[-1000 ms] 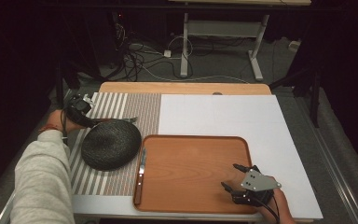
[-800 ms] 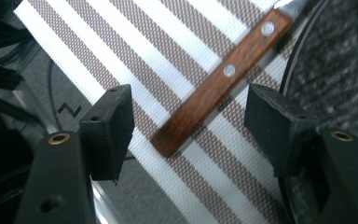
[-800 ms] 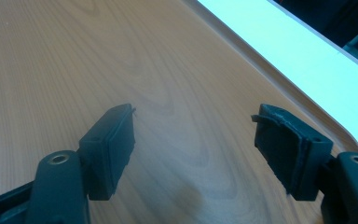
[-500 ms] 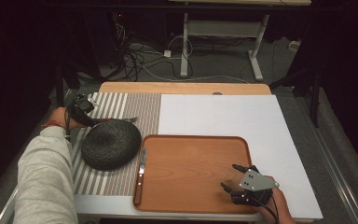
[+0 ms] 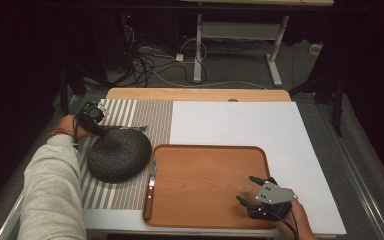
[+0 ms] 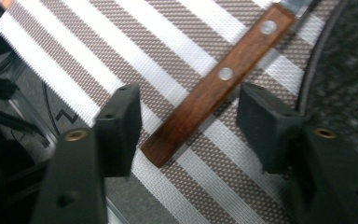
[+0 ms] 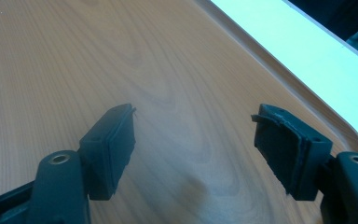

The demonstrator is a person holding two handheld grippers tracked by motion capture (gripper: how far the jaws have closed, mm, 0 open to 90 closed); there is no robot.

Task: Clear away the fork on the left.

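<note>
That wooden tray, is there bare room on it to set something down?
Yes. The tray is bare between the knife along its left rim and the right hand-held gripper at its right corner. The striped mat is crowded.

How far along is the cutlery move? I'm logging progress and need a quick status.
Done: one knife already lies along the left edge of the wooden tray. In hand: the left gripper straddles the wooden-handled knife on the striped mat, jaws just closing, pads not yet touching. Left: grasp it and carry it over. The right gripper waits open above the tray.
</note>
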